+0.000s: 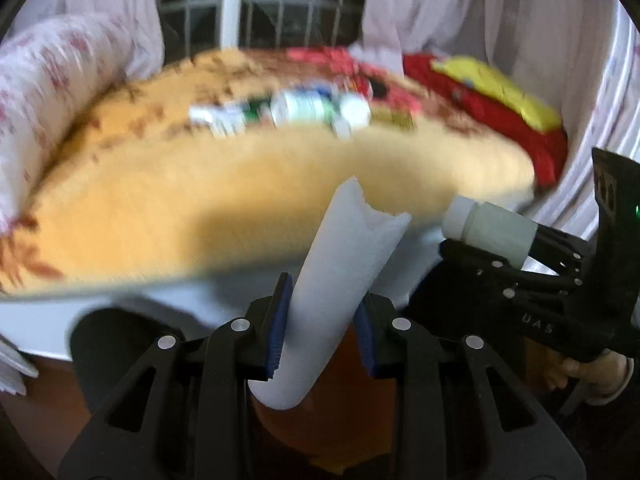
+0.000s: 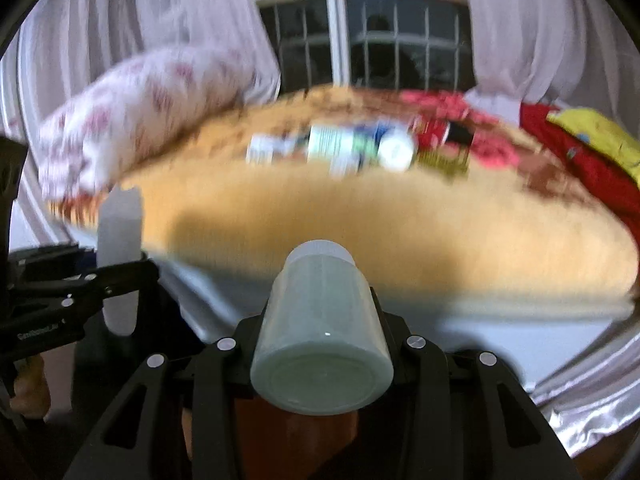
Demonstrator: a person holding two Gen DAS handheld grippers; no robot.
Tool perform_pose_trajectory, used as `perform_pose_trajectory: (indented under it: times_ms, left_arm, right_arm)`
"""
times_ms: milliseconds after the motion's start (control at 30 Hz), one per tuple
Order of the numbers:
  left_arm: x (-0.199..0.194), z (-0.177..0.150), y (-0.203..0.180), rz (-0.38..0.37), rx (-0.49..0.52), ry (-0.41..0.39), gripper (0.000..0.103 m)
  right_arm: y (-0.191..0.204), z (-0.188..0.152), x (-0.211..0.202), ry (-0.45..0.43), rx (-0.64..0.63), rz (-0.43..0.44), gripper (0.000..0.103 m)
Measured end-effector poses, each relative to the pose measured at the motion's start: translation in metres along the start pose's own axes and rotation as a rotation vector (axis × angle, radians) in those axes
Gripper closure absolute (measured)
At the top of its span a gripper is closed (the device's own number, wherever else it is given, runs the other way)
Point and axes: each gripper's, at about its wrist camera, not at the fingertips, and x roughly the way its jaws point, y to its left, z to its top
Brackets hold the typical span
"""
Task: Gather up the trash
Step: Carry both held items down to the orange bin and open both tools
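Left wrist: left gripper (image 1: 322, 322) clamps paper roll (image 1: 340, 276).

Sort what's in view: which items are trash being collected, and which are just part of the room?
Trash:
- white paper roll, in the left gripper
- pale jar, in the right gripper
- blurred bottles and packets on the bed

Just lying about:
- floral pillow
- orange blanket
- red and yellow cloth
- curtains

Both grippers clamped — left gripper (image 1: 324, 328), right gripper (image 2: 320, 344) — seemingly side by side.
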Motion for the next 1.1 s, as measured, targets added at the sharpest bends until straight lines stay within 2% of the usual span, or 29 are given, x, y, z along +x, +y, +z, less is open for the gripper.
perform_pose_trajectory:
  times_ms: [100, 400, 700, 767, 800, 833, 867, 900, 1100]
  left_arm:
    - [0.020, -0.015, 0.002, -0.006, -0.020, 0.079, 0.074]
    - [0.069, -0.039, 0.014, 0.000, -0.090, 0.256, 0.074]
    - [0.082, -0.050, 0.024, -0.002, -0.117, 0.318, 0.073]
    - [0.083, -0.052, 0.027, -0.003, -0.127, 0.329, 0.068]
    - [0.084, -0.053, 0.029, 0.010, -0.132, 0.339, 0.060]
    - [0.085, -0.054, 0.030, 0.020, -0.138, 0.350, 0.044]
    - [0.086, -0.054, 0.030, 0.028, -0.144, 0.355, 0.038]
    - [0.088, -0.053, 0.029, 0.028, -0.152, 0.354, 0.035]
    - [0.082, -0.050, 0.031, 0.008, -0.161, 0.352, 0.035]
  right_arm:
    - [-0.004, -0.020, 0.015, 0.089, 0.019, 0.009, 0.062]
    - [-0.003, -0.045, 0.035, 0.177, 0.032, 0.014, 0.062]
    - [0.007, -0.053, 0.055, 0.248, 0.007, 0.036, 0.062]
    - [0.009, -0.054, 0.060, 0.271, -0.002, 0.038, 0.062]
    - [0.010, -0.055, 0.064, 0.292, -0.011, 0.036, 0.061]
    - [0.010, -0.055, 0.066, 0.301, -0.013, 0.032, 0.050]
    - [0.011, -0.055, 0.068, 0.310, -0.017, 0.027, 0.039]
    - [0.011, -0.055, 0.068, 0.306, -0.020, 0.021, 0.039]
    - [0.005, -0.048, 0.059, 0.268, -0.007, 0.006, 0.040]
